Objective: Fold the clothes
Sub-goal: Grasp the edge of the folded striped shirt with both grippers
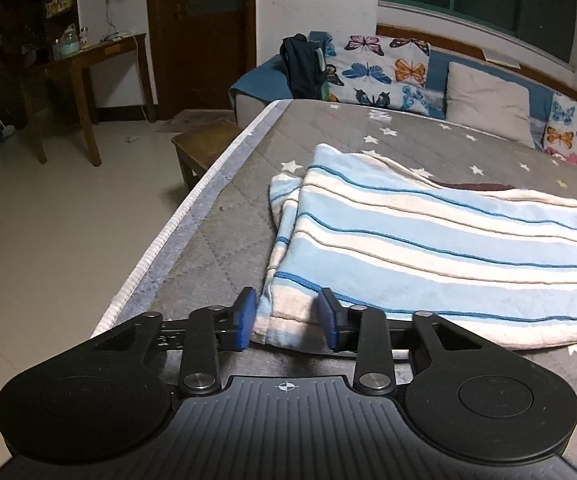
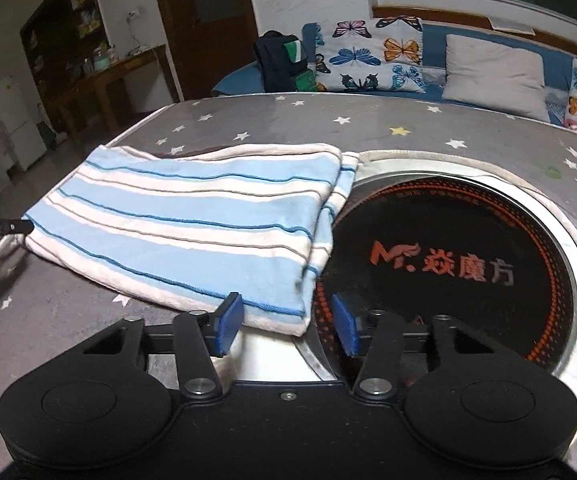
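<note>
The soft garment of pale blue and cream stripes lies already folded into a thick oblong on the grey star-printed tabletop, its right edge overlapping the round black inset hotplate with orange lettering. The left gripper is released, its blue pads straddling the near left corner of the cloth without pinching it. The right gripper is likewise released around the near right corner. Judging by the stacked layers, perhaps one more fold or a final tidy remains.
</note>
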Action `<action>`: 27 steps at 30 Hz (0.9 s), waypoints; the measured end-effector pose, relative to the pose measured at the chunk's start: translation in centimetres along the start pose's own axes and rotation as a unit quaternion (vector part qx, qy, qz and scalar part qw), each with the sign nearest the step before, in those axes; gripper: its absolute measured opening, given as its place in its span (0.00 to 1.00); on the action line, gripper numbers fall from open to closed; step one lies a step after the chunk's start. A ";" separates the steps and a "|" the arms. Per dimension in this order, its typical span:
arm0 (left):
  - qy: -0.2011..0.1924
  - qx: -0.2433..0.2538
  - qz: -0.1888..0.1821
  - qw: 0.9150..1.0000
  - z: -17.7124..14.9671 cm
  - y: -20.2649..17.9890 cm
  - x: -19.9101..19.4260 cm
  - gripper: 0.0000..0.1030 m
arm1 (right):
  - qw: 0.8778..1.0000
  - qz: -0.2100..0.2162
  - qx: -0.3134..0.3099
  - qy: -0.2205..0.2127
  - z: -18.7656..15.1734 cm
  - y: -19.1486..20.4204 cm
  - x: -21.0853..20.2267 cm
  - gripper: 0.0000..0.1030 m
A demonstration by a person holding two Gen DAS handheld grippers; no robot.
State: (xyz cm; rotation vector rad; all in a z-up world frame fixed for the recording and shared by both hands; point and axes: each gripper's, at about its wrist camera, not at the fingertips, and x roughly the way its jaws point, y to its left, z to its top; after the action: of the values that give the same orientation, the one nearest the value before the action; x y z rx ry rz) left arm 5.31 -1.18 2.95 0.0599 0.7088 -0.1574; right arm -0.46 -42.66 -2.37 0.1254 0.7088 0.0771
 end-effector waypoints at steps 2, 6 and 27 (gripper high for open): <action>0.002 -0.001 -0.001 1.000 0.0 0.1 -0.1 0.19 | 1.000 0.003 0.001 0.004 0.1 0.1 0.2 0.25; 0.006 -0.001 -0.008 1.000 -0.3 0.3 -0.3 0.13 | 1.000 -0.007 -0.021 0.006 -0.2 0.7 -0.2 0.16; 0.021 0.076 -0.120 0.990 -6.6 0.6 -9.7 0.08 | 0.995 0.021 -0.083 0.051 -5.6 0.5 -8.7 0.10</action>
State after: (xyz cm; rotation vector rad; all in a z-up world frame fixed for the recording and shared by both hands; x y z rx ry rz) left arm -6.12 1.32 4.28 0.1238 0.7440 -0.4419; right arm -10.73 -42.67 -0.93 -0.0227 0.7985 0.1820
